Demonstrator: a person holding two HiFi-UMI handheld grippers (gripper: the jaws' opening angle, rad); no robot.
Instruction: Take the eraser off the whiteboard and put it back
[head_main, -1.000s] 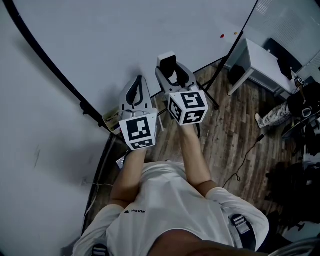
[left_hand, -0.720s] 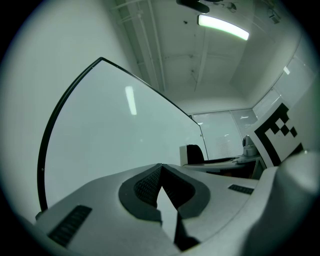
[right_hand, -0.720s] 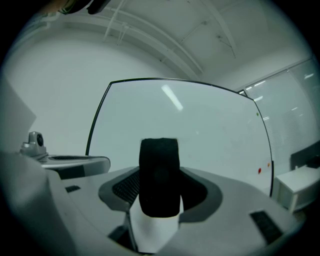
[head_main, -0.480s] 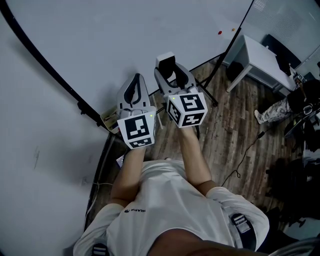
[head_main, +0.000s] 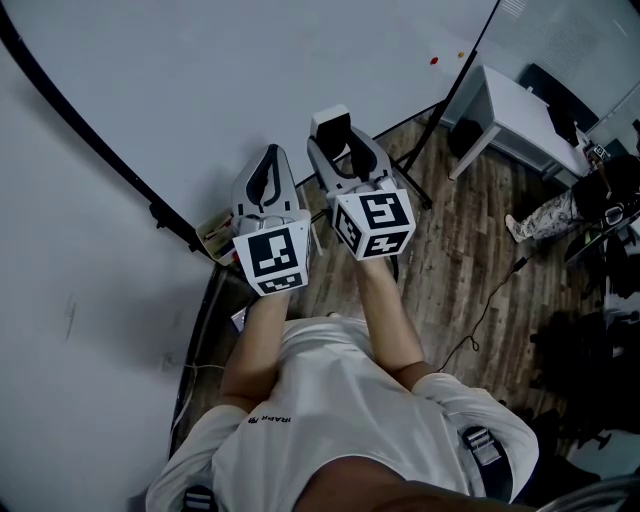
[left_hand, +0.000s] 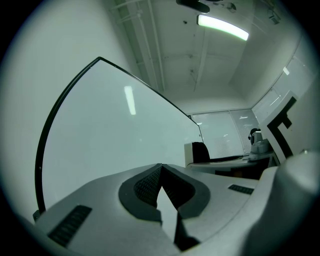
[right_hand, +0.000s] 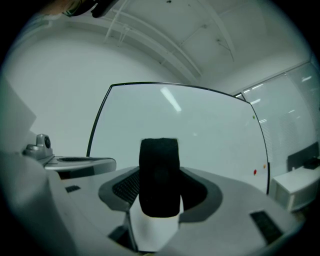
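Note:
The eraser (right_hand: 159, 175), a white block with a black felt face, stands upright between the jaws of my right gripper (right_hand: 159, 192), which is shut on it. In the head view the eraser (head_main: 331, 121) is held just in front of the whiteboard (head_main: 250, 70); I cannot tell whether it touches the board. My left gripper (head_main: 268, 162) is beside it on the left, its jaws together with nothing between them. In the left gripper view the left gripper (left_hand: 161, 168) has its fingertips meeting, and the whiteboard (left_hand: 110, 135) fills the space ahead.
A red magnet (head_main: 433, 61) and an orange magnet (head_main: 460, 55) sit near the board's right edge. The board's black stand leg (head_main: 415, 190) rests on the wooden floor. A white table (head_main: 515, 115) and a seated person's legs (head_main: 545, 232) are at the right.
The head view has drifted slightly. Both grippers keep their places, and the eraser stays in the right jaws.

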